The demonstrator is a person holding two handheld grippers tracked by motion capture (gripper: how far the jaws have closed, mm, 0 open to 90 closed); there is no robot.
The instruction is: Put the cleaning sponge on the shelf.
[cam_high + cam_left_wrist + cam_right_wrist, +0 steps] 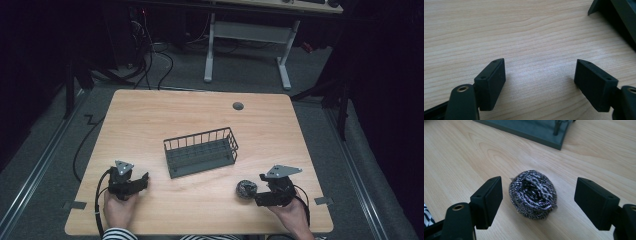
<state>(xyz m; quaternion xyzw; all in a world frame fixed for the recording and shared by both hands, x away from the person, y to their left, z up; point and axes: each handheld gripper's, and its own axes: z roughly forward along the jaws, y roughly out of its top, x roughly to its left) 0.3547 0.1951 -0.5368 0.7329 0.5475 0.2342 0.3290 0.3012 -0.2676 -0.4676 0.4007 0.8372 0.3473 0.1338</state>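
Note:
A round steel-wool scourer (246, 189) (532, 194) lies on the wooden table (200, 115) near its front right. My right gripper (260, 189) (538, 180) is open just right of it and points left. In the right gripper view the scourer lies in the gap between the two pads, and neither pad touches it. A dark wire basket (201, 151) (534, 130) stands empty at the table's middle. My left gripper (144, 180) (539, 62) is open low over bare wood at the front left, with nothing between its pads. A corner of the basket (621, 15) shows at the upper right of the left gripper view.
A grey cable grommet (238, 106) sits in the tabletop near the far edge. Beyond the table stands a white-legged desk (250, 35), with cables (150, 55) on the floor at the back left. A hand with a striped sleeve (117, 234) holds the left gripper.

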